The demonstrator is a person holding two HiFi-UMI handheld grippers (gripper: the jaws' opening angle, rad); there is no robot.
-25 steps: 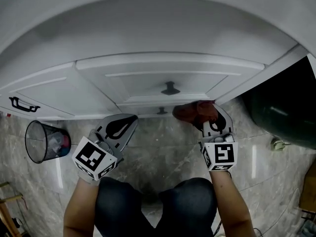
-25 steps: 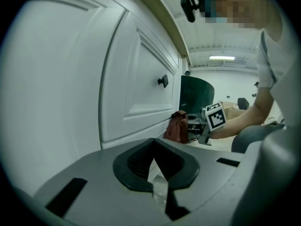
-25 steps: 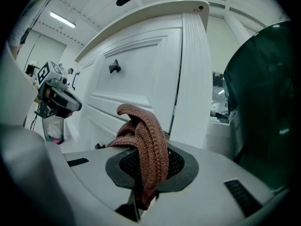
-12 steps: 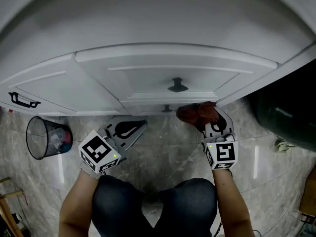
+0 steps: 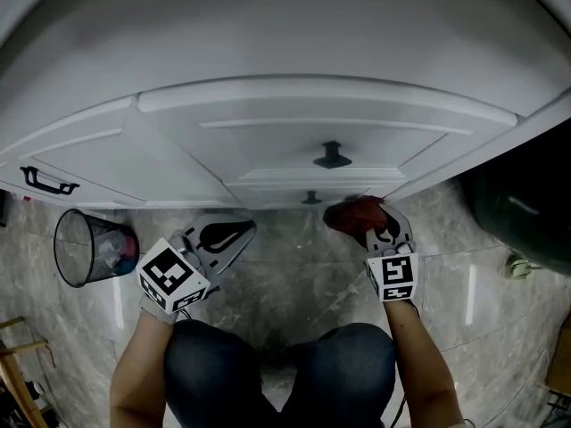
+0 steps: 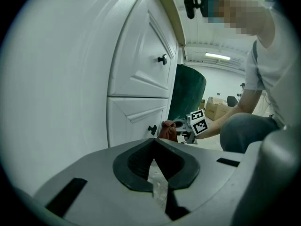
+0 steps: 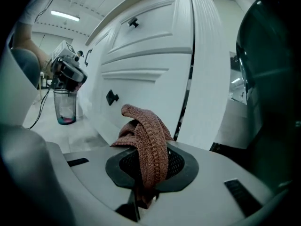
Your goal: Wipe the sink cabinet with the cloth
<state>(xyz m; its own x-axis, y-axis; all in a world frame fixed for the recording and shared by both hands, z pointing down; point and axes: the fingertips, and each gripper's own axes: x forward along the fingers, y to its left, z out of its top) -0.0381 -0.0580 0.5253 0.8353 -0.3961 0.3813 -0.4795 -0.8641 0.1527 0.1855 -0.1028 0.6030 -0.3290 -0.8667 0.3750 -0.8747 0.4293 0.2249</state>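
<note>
The white sink cabinet [image 5: 268,141] fills the top of the head view, with two panelled fronts and black knobs [image 5: 332,156]. My right gripper [image 5: 382,226] is shut on a crumpled rust-brown cloth [image 5: 354,214]. The cloth sits low at the cabinet's base, just right of the lower knob [image 5: 310,198]. In the right gripper view the cloth [image 7: 146,135] bulges up out of the closed jaws in front of the lower door [image 7: 141,84]; whether it touches the door is unclear. My left gripper [image 5: 234,233] hangs over the floor to the left, shut and empty [image 6: 154,157].
A wire waste basket [image 5: 89,248] with litter stands on the marble floor at the left. A dark green bin [image 5: 517,203] stands right of the cabinet. A black bar handle [image 5: 49,183] is on the far-left drawer. The person's knees [image 5: 277,364] are below both grippers.
The right gripper with the cloth has slid a little down and left, nearer the lower knob. The left gripper has barely moved. The view shifted slightly.
</note>
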